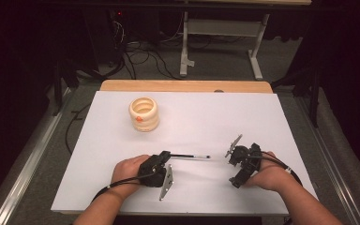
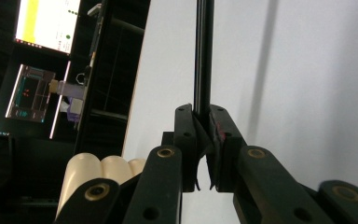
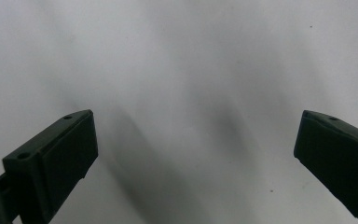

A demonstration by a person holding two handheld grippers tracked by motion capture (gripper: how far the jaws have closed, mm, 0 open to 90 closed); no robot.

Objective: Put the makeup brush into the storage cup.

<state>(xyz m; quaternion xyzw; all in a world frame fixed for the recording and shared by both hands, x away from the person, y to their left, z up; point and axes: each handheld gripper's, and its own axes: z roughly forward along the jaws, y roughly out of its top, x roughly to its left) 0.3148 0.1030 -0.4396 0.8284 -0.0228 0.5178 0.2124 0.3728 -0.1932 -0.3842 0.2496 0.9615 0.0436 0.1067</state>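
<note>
White table [image 1: 243,117]: left tongs [image 1: 168,154] clamp black rod [image 1: 192,156].

Dark room w/ grey carpet floor [image 1: 215,61], white desk frame [image 1: 225,28] behind, cables [image 1: 140,58], poss. lit monitors [image 2: 46,23].

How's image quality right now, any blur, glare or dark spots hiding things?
High view: white sheet evenly lit, surroundings dark. Left gripper view: black rod sharp, its soft shadow beside it; bright monitor washed out. Right gripper view: sheet hazy with smeared shadows.

Black rod [image 1: 191,156], cream ring holder [image 1: 144,114] with orange spot, white table [image 1: 243,117].
</note>
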